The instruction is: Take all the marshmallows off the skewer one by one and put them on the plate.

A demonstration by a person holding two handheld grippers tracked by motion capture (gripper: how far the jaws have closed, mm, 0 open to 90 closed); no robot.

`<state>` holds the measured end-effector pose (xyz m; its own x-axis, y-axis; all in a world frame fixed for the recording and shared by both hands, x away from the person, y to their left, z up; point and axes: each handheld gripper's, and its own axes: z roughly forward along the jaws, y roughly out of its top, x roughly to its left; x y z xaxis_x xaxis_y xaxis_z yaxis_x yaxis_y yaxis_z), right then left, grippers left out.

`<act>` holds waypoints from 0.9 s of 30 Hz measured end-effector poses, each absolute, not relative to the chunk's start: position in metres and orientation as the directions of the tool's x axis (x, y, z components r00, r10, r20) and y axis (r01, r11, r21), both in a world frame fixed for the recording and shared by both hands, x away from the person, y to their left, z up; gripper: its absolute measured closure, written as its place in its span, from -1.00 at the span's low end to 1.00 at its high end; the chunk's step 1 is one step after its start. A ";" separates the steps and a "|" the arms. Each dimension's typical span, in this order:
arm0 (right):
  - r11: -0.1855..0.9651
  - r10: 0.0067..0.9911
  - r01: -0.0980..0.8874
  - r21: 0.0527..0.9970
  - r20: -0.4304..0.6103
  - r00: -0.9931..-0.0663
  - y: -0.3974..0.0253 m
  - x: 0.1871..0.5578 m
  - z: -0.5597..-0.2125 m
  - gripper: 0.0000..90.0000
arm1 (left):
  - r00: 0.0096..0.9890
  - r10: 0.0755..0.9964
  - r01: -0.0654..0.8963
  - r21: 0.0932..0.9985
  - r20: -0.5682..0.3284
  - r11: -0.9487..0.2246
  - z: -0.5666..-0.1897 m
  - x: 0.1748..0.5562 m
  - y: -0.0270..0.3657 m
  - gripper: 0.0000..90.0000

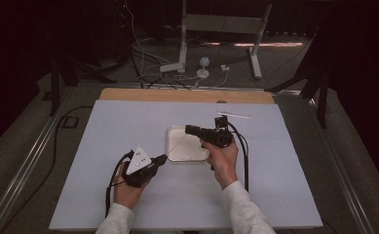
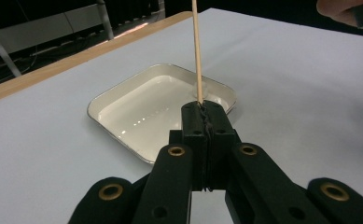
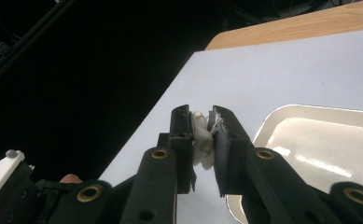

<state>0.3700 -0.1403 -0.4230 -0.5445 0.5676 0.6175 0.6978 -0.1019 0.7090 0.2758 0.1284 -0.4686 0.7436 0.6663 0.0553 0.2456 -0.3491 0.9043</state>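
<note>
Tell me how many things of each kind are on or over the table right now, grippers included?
Grippers: 2, left gripper and right gripper
Trays: 1, white tray
Thin wooden sticks: 1, stick clamped in the left gripper
Soft white lumps: 1, white lump in the right gripper
Flat white strips: 1, white strip at the far edge
Total: 6

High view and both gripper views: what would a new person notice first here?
First, the white square tray in the middle of the pale blue table. Next, the thin wooden skewer clamped in the left gripper, rising above the tray's near edge. Then the right gripper, pinching a small white soft lump beside the tray.
</note>
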 end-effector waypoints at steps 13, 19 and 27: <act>-0.141 0.587 0.684 0.715 0.617 -0.524 -0.142 0.368 -0.422 0.79 | 0.743 0.664 0.234 0.895 0.086 -0.379 -0.467 0.274 0.128 1.00; -0.141 0.608 0.675 0.725 0.601 -0.518 -0.144 0.368 -0.424 0.80 | 0.747 0.656 0.227 0.886 0.108 -0.404 -0.466 0.274 0.128 1.00; -0.289 0.681 0.595 0.750 0.598 -0.422 -0.219 0.374 -0.396 0.80 | 0.695 0.718 0.297 0.900 0.026 -0.320 -0.469 0.279 0.158 1.00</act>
<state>0.3745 -0.2194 -0.3960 -0.4223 0.6811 0.5982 0.5951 -0.2895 0.7497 0.2789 0.1584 -0.4690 0.6952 0.7183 0.0256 0.2972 -0.3197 0.8997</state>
